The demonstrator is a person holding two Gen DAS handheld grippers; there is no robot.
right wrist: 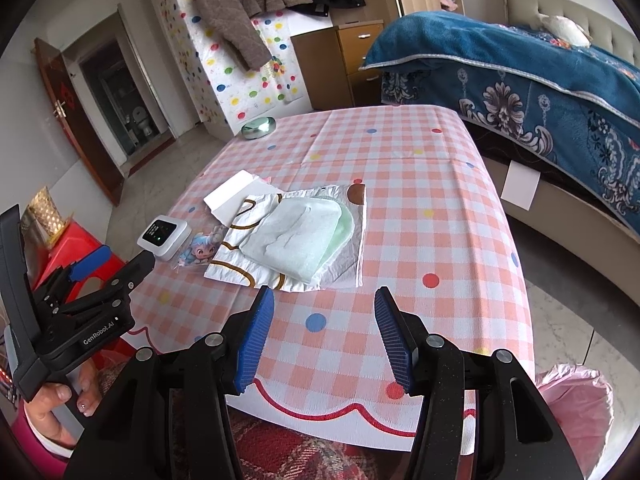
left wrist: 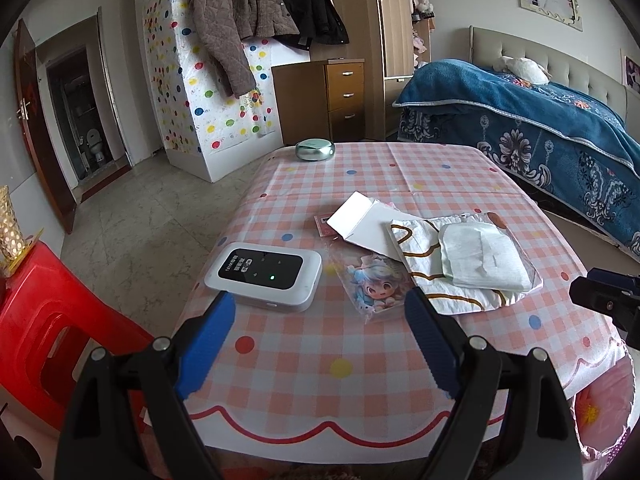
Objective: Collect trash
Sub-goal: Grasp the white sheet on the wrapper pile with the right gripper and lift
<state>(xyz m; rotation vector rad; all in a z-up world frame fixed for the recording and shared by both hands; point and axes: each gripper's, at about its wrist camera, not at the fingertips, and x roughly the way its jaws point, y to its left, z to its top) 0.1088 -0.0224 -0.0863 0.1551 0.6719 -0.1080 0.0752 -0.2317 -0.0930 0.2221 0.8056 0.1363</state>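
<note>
The tablecloth (left wrist: 400, 168) is smooth cloth or plastic sheet with a slight sheen, printed in a pink check with coloured dots. The white pad (left wrist: 480, 256) is soft, matt, fibrous paper or fabric, lying on a glossy printed plastic wrapper (left wrist: 424, 264). The folded card (left wrist: 368, 224) is matt white paper. The cartoon sleeve (left wrist: 376, 284) is clear, glossy film. The router (left wrist: 264, 276) has a smooth white plastic shell and a glossy black face. The round case (left wrist: 315, 149) has a metallic, satin finish. The left gripper (left wrist: 320, 312) and right gripper (right wrist: 324, 308) have ribbed blue pads on matt black plastic. The stool (left wrist: 44, 304) is glossy red plastic.
</note>
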